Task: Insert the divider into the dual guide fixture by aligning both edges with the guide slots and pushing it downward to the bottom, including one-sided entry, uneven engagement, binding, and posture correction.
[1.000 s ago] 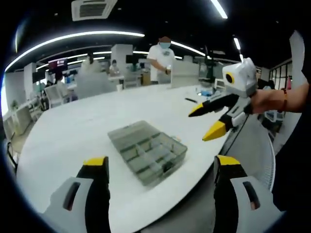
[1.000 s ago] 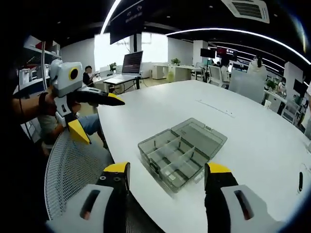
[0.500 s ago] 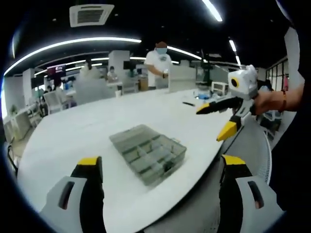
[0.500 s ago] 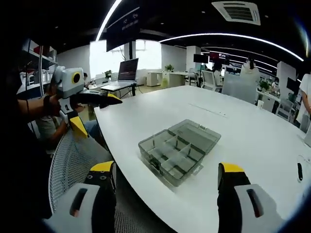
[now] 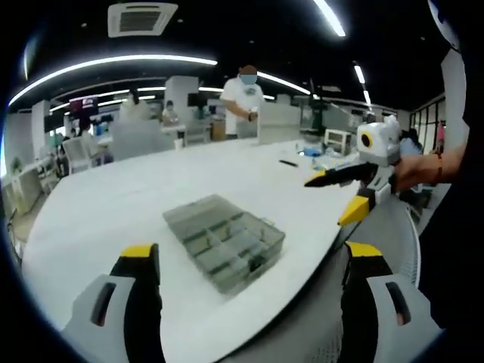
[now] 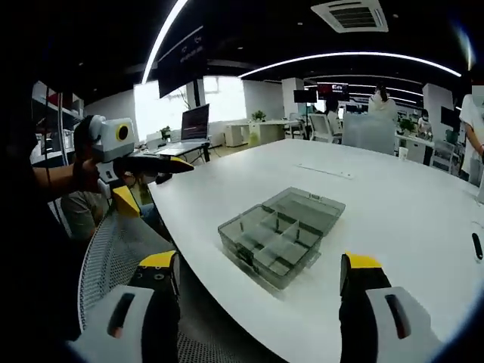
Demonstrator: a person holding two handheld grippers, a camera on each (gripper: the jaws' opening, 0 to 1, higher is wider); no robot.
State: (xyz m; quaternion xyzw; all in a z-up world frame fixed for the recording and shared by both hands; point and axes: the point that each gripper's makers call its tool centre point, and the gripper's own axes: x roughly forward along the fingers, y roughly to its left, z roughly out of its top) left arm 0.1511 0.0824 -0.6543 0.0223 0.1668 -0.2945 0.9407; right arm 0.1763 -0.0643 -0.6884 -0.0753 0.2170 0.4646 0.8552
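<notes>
A smoky clear compartment box lies on the white table near its edge, lid folded open flat, with thin dividers standing in its slots. My left gripper hovers in front of it, open and holding nothing. My right gripper hangs to the box's right, held by a hand, jaws apart. In the right gripper view the same box sits ahead of my open right gripper. My left gripper stays off the table's left edge there, also open. I cannot make out a loose divider.
A mesh chair stands under the grippers at the table's edge. A small black object lies far right on the table. A laptop and desks fill the background, where a person stands beyond the table.
Both sets of own jaws have spread wider since a second ago. The cameras have shifted a little, and the box has stayed put on the table.
</notes>
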